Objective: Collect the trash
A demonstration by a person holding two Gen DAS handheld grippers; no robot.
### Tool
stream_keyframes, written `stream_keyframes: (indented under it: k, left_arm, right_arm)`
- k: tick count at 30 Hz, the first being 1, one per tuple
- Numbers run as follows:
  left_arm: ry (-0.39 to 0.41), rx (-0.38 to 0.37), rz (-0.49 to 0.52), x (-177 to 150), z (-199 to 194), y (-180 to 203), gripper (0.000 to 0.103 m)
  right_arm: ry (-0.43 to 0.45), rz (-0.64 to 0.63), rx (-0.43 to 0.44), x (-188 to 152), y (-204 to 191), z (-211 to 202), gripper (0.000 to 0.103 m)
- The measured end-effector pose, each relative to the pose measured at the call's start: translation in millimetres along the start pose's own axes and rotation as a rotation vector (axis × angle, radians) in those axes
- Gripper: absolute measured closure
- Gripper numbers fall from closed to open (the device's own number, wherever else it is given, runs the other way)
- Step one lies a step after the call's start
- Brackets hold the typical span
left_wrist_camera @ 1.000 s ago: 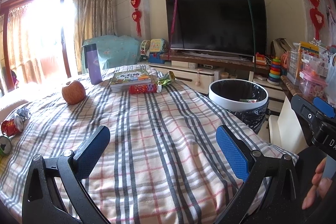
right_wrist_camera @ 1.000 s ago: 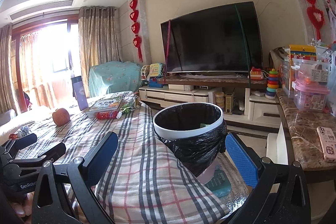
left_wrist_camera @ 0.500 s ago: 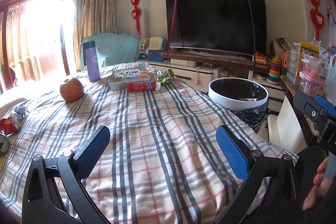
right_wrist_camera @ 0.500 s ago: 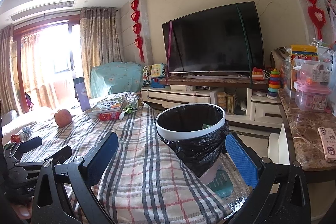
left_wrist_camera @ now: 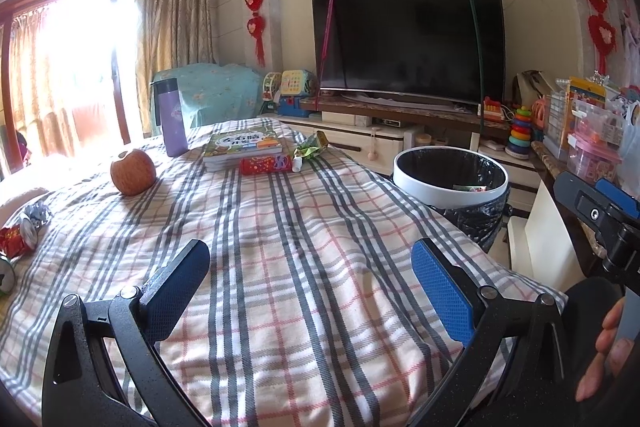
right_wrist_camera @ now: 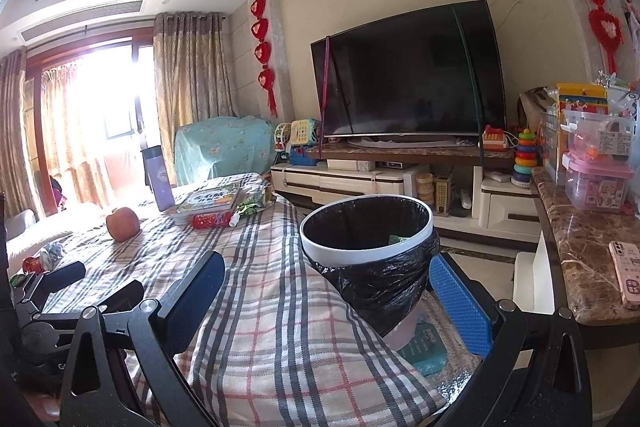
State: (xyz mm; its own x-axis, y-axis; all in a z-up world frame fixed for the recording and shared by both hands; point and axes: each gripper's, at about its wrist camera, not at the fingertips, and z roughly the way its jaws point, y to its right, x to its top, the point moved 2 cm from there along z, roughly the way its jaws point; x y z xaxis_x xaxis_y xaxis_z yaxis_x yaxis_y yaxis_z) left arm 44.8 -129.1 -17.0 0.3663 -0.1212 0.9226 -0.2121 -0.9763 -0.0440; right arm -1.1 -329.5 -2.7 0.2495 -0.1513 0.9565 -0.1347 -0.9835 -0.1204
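Observation:
A white-rimmed trash bin (left_wrist_camera: pixel 450 174) with a black liner stands off the table's right edge; it also shows in the right wrist view (right_wrist_camera: pixel 368 231) with a few scraps inside. On the plaid tablecloth lie a red snack wrapper (left_wrist_camera: pixel 266 164), a green wrapper (left_wrist_camera: pixel 311 147), and crumpled red and silver wrappers (left_wrist_camera: pixel 22 231) at the left edge. My left gripper (left_wrist_camera: pixel 310 291) is open and empty above the table's near part. My right gripper (right_wrist_camera: pixel 326 297) is open and empty, near the bin at the table's right side.
A red apple (left_wrist_camera: pixel 133 171), a purple bottle (left_wrist_camera: pixel 172 123) and a stack of books (left_wrist_camera: pixel 242 145) sit at the table's far end. A TV (left_wrist_camera: pixel 406 41) on a low cabinet stands behind. A marble counter (right_wrist_camera: pixel 580 247) with a phone (right_wrist_camera: pixel 627 279) and boxes is at the right.
Both grippers have drifted slightly; the views shifted a little. Nothing was picked up or released, and both stay open.

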Motion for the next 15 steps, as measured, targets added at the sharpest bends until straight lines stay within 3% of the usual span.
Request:
stream_keyframes:
  k: [15]
  left_arm:
    - [-0.001,0.000,0.000,-0.2,0.0,0.2,0.000]
  right_arm:
    - [-0.008,-0.003,0.008,-0.5,-1.3,2.0,0.000]
